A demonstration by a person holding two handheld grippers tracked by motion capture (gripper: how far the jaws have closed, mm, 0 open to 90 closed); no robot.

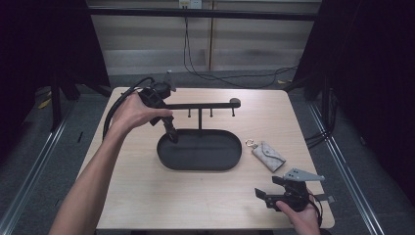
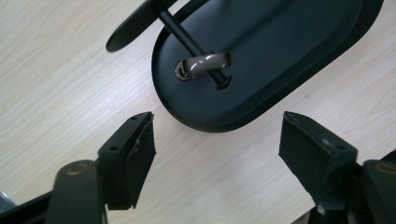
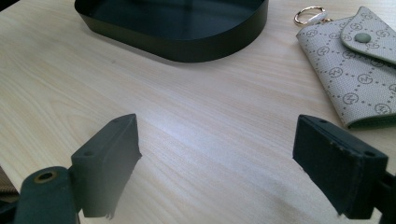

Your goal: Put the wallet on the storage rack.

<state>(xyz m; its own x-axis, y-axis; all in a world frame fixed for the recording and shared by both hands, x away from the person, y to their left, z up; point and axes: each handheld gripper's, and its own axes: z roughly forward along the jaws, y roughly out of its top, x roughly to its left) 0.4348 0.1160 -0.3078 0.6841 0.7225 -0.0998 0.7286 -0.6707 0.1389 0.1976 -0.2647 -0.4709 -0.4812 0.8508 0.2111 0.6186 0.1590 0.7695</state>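
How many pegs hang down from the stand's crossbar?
3 pegs hang from the crossbar: one left of the post, and two right of it. The left tool covers the bar's left end, so another could be hidden there.

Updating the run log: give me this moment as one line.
left gripper: open, over tray's left end | right gripper: open, near table front | key pouch: on table, right of tray | held: nothing

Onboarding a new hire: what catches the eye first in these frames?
The black oval tray with its hook stand sits mid-table, and the left gripper hangs open over its left end. A patterned grey key pouch lies right of the tray, with the right gripper open near the front edge.
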